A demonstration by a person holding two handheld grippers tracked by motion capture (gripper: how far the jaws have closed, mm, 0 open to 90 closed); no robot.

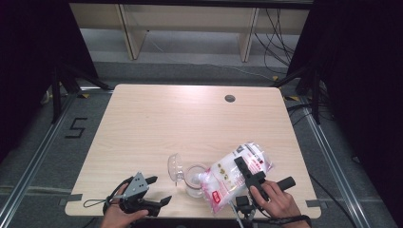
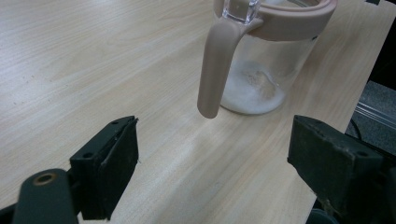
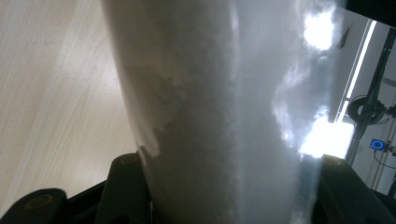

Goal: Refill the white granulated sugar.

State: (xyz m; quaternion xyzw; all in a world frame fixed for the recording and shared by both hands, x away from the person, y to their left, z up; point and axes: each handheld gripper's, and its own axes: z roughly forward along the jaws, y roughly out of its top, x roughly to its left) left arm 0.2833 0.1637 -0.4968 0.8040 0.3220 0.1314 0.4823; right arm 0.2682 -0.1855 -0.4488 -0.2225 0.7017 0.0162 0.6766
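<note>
right gripper (image 1: 250,175) clamping its fingers on the white bag (image 1: 235,175), tipping it so the low end is sitting over the glass jar (image 1: 195,180) near the bench's (image 1: 157,123) front edge, left gripper (image 1: 154,190) hanging out beside the jar, fingers wide apart, holding nothing

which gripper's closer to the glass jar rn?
Right. The right gripper grips the white bag, whose corner reaches the glass jar. The left gripper sits open just left of it, not touching.
</note>
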